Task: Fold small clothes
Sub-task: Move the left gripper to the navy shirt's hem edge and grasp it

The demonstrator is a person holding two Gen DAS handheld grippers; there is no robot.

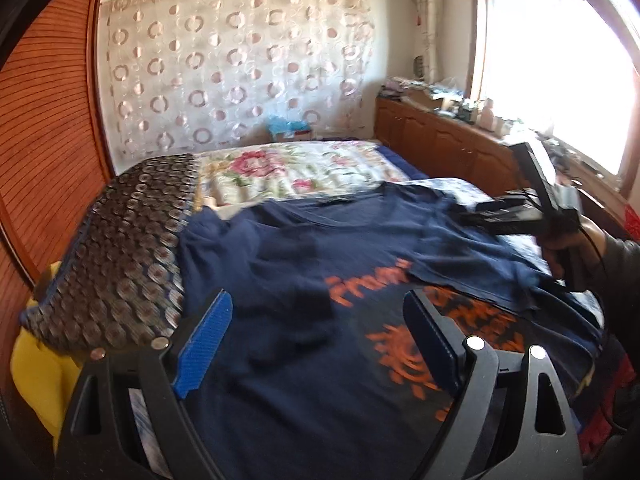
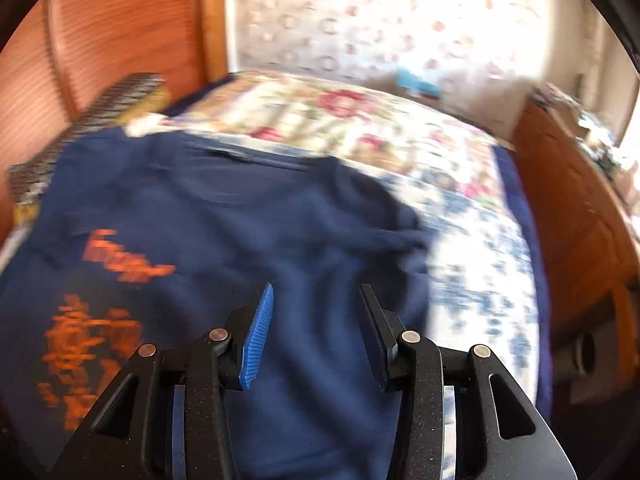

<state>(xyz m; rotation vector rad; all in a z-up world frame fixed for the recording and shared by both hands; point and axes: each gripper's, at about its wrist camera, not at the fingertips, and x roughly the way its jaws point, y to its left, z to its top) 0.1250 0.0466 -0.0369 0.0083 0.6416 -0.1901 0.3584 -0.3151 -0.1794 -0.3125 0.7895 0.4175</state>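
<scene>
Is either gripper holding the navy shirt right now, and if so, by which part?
Neither. The left gripper and right gripper both stand open above the navy shirt, with nothing pinched between the fingers.

- Bedspread [image 1: 304, 172], white with pink flowers, covers the far half of the bed; nearer the window it shows a blue pattern.
- Pillow [image 1: 132, 256], dark with a pattern of round discs, lies at the bed's left edge against the headboard.
- Yellow cloth [image 1: 36, 384] shows under the pillow's near end.
- Headboard [image 1: 44, 128], reddish wood with fine ribs, stands on the left.
- Curtain [image 1: 236, 64], pale with ring shapes, hangs on the back wall.
- Blue box [image 1: 289, 127] sits at the curtain's foot.
- Cabinet [image 1: 440, 140], wooden, runs along the right under the window [image 1: 552, 60]; its top is cluttered with small things.
</scene>
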